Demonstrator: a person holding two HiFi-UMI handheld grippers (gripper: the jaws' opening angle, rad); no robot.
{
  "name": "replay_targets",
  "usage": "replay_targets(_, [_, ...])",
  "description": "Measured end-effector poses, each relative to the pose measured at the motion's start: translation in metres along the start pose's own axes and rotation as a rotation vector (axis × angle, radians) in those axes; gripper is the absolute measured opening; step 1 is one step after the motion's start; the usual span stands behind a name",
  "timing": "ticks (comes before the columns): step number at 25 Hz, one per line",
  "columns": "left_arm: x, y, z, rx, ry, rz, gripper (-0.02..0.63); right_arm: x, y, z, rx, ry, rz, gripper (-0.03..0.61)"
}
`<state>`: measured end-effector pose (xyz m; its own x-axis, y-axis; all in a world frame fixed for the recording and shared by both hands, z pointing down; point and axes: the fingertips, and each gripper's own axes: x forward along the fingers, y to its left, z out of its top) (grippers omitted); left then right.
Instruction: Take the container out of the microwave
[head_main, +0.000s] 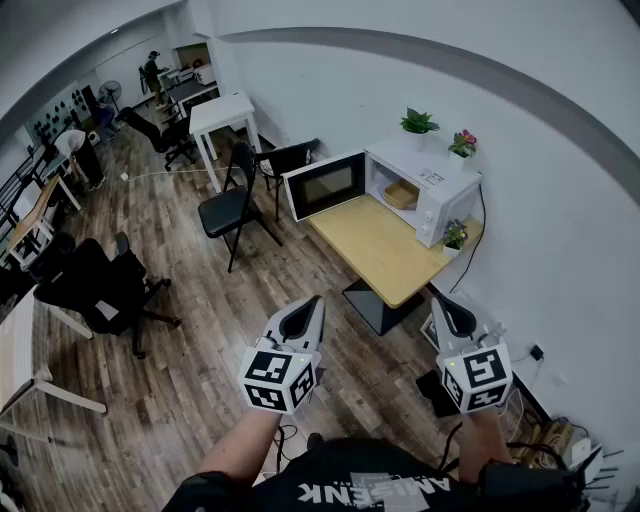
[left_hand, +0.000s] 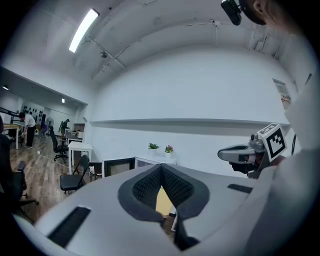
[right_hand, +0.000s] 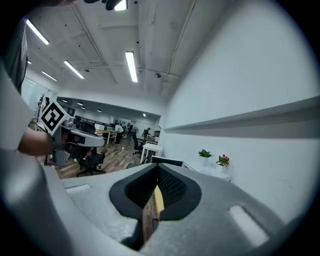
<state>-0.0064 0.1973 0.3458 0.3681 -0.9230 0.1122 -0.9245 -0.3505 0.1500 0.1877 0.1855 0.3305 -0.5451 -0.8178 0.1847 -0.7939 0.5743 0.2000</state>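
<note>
A white microwave (head_main: 432, 188) stands at the far end of a wooden table (head_main: 380, 255) against the wall, with its door (head_main: 322, 185) swung open to the left. Inside it sits a light brown container (head_main: 401, 195). Both grippers are held well short of the table, over the floor. My left gripper (head_main: 316, 301) is shut and empty, pointing toward the table. My right gripper (head_main: 437, 297) is also shut with nothing in it. In the left gripper view the jaws (left_hand: 161, 168) meet, and the right gripper (left_hand: 236, 154) shows off to the right. The right gripper view has its jaws (right_hand: 156, 171) closed together.
Two potted plants (head_main: 418, 122) (head_main: 463, 142) stand on the microwave, and a third (head_main: 455, 235) is on the table beside it. A black folding chair (head_main: 234, 210) stands left of the table. Office chairs (head_main: 105, 290) and a white desk (head_main: 224, 112) lie further left. Cables (head_main: 545, 440) lie by the wall.
</note>
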Motion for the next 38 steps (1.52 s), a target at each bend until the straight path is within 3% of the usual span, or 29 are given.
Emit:
replay_targets(5, [-0.010, 0.017, 0.002, 0.024, 0.000, 0.039, 0.002, 0.013, 0.015, 0.006, 0.002, -0.020, 0.031, 0.006])
replay_targets(14, [-0.016, 0.021, 0.004, 0.025, -0.016, 0.035, 0.002, 0.008, 0.019, 0.016, 0.038, -0.073, 0.026, 0.006])
replay_targets(24, [-0.027, 0.040, 0.002, 0.021, -0.020, 0.012, 0.002, 0.018, 0.051, 0.024, -0.025, -0.060, 0.058, 0.006])
replay_targets(38, [-0.051, 0.094, -0.002, 0.024, -0.031, -0.038, 0.002, 0.040, 0.105, 0.032, -0.041, -0.041, 0.003, 0.006])
